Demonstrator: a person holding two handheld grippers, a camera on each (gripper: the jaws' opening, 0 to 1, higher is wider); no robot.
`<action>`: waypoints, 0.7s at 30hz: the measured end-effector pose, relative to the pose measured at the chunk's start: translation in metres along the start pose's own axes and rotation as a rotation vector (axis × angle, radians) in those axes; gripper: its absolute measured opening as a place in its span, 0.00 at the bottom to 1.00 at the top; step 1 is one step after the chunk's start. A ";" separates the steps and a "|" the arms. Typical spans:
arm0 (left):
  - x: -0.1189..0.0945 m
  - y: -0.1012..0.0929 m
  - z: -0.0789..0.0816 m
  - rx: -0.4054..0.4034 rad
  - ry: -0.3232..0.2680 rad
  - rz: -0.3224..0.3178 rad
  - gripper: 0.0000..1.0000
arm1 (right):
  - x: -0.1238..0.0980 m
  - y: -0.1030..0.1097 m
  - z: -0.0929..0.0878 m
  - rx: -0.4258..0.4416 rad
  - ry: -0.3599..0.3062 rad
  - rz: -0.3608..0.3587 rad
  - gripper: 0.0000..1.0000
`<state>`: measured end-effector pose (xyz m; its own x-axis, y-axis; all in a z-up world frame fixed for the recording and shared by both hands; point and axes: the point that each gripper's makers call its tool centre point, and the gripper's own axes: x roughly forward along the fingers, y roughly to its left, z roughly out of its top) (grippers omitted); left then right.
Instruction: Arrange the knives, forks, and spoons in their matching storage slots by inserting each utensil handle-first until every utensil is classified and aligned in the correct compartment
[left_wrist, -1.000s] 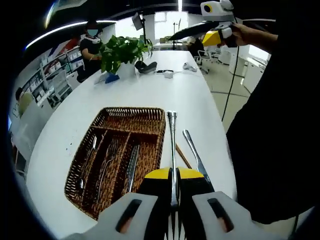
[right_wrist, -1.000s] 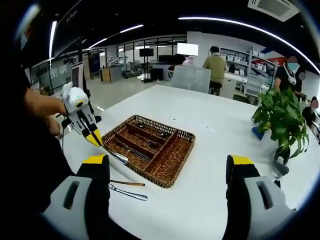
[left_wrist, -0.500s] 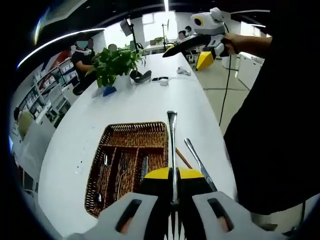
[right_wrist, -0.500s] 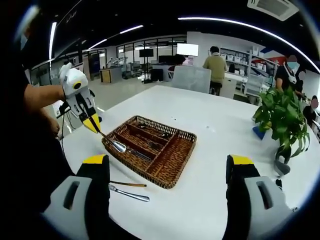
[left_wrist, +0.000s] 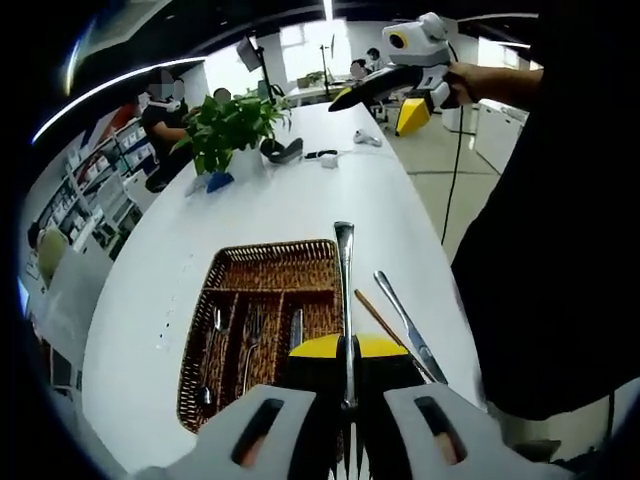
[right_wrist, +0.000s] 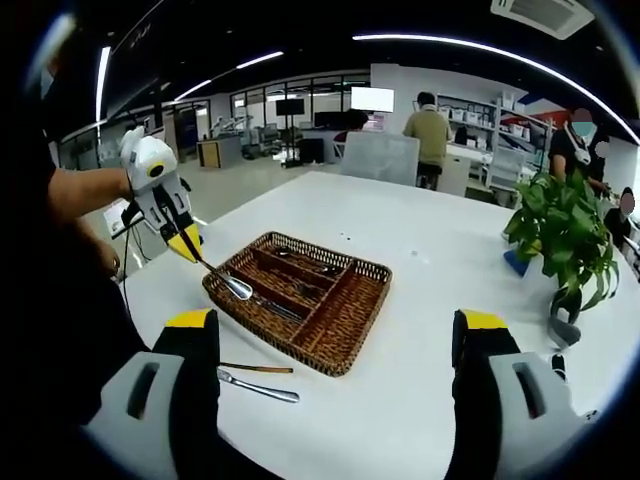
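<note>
Long white table (right_wrist: 440, 260) with rounded corners, carrying the items; brown wicker cutlery tray (right_wrist: 300, 297) with lengthwise compartments resting flat near one end, cutlery lying inside; beside the tray, on the bare tabletop, a silver table knife (left_wrist: 405, 326) and a thin brown wooden stick (left_wrist: 378, 321), just apart from the tray's side wall; farther along the table, a green leafy potted plant (left_wrist: 232, 125), a dark object (left_wrist: 284, 152) near it, and small pale items (left_wrist: 345, 147) beyond.

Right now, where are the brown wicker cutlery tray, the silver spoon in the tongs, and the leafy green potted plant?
Brown wicker cutlery tray (right_wrist: 345, 340), right gripper view, near rim.
Silver spoon (right_wrist: 238, 288), right gripper view, bowl.
Leafy green potted plant (right_wrist: 565, 235), right gripper view, leaves.
</note>
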<state>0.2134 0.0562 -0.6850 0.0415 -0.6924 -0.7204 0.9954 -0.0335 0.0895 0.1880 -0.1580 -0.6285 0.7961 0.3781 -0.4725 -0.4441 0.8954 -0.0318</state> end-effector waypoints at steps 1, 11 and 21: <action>0.000 0.002 0.000 0.004 0.001 0.002 0.01 | 0.000 0.000 0.000 0.001 0.000 -0.001 1.00; -0.005 0.027 0.003 0.012 -0.020 0.027 0.01 | -0.002 -0.002 -0.001 0.006 0.001 -0.002 1.00; -0.008 0.050 0.005 0.014 -0.031 0.045 0.01 | -0.004 -0.001 0.003 0.014 -0.006 0.013 1.00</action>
<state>0.2626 0.0565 -0.6711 0.0836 -0.7155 -0.6936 0.9913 -0.0115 0.1313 0.1871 -0.1597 -0.6238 0.7928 0.3907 -0.4678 -0.4486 0.8936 -0.0139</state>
